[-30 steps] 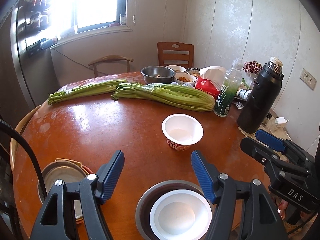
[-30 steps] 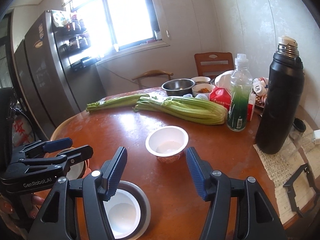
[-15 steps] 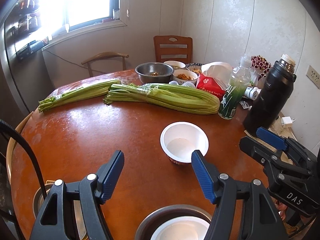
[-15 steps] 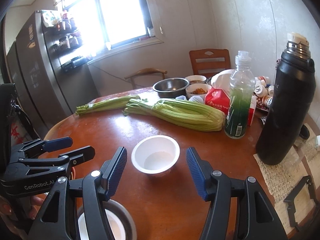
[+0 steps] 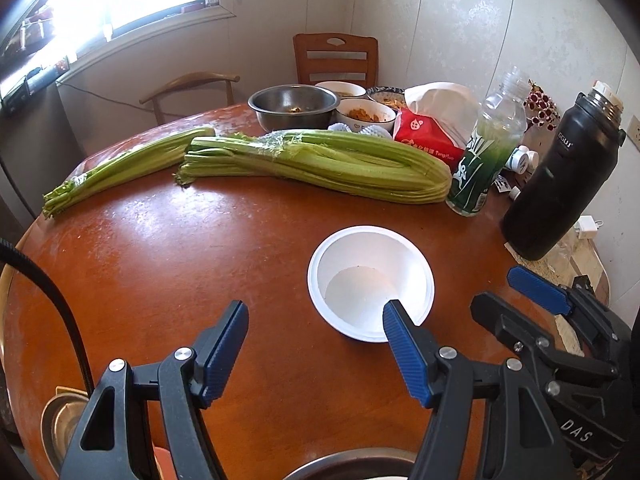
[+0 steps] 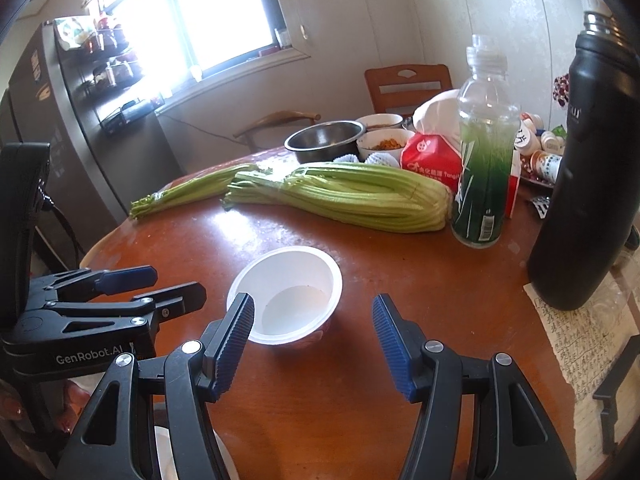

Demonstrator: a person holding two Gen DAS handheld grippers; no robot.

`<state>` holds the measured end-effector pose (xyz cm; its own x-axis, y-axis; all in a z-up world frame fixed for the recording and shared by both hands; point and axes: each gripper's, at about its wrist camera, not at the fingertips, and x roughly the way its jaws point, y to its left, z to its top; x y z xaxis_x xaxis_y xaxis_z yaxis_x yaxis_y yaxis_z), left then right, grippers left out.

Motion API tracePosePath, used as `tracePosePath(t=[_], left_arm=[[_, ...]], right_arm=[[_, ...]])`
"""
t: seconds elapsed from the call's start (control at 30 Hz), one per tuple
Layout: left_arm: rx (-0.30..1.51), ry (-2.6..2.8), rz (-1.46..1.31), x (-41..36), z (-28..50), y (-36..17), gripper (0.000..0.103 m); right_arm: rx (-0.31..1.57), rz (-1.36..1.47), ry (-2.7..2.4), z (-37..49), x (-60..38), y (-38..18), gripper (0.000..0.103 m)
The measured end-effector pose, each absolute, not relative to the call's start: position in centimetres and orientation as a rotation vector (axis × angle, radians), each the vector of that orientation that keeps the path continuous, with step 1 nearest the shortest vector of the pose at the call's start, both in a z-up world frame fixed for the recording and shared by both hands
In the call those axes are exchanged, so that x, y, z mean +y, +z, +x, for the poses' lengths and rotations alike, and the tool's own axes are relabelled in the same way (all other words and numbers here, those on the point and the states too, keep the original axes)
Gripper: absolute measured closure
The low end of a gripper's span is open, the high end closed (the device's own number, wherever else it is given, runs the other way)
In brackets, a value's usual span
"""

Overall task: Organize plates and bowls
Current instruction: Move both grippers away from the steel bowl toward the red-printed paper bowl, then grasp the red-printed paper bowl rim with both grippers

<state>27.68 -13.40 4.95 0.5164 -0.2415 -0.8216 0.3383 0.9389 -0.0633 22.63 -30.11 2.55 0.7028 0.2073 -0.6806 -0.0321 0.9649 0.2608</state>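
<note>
An empty white paper bowl (image 5: 370, 280) (image 6: 288, 292) stands upright on the round wooden table (image 5: 160, 260). My left gripper (image 5: 316, 312) is open and holds nothing; its right finger overlaps the bowl's near rim in the left wrist view. My right gripper (image 6: 314, 302) is open too, its left finger in front of the bowl's near-left rim. Each gripper shows in the other's view: the right gripper (image 5: 500, 292) and the left gripper (image 6: 176, 284). A steel bowl's rim (image 5: 352, 460) peeks in at the bottom edge. Metal dishes (image 5: 60, 420) sit at the bottom left.
Two celery bundles (image 5: 320, 164) lie across the table behind the bowl. Beyond them are a steel bowl (image 5: 294, 106), food bowls (image 5: 364, 114) and a red tissue pack (image 5: 428, 136). A green bottle (image 5: 480, 160), black flask (image 5: 560, 176) and written paper (image 6: 576, 344) crowd the right side.
Both grippers moved forward and down toward the white bowl, which now looks larger. The steel bowl with a white bowl in it slid out past the bottom edge.
</note>
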Motion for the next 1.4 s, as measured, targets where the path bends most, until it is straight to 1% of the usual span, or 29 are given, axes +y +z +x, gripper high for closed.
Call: tracePosePath(t=[0.3, 0.63, 1.07, 1.4], left_arm=[[1.016, -0.375, 0.121, -14.9, 30.3, 4.3, 0.034], [1.077, -0.368, 0.113, -15.0, 32.3, 1.7, 0.034], [1.123, -0.403, 0.112, -15.8, 33.7, -0.6, 0.034], [1.155, -0.424, 0.108, -16.1, 34.3, -1.9, 0.034]], right_arm=[[0.806, 0.247, 0.126, 23.9, -30.5, 1.4, 0.04], [0.866, 0.244, 0.147, 25.6, -29.8, -1.1, 0.04], [0.921, 0.229, 0.158, 27.5, -28.6, -3.2, 0.04], [0.932, 0.232, 0.184, 27.8, -28.2, -3.8, 0.04]])
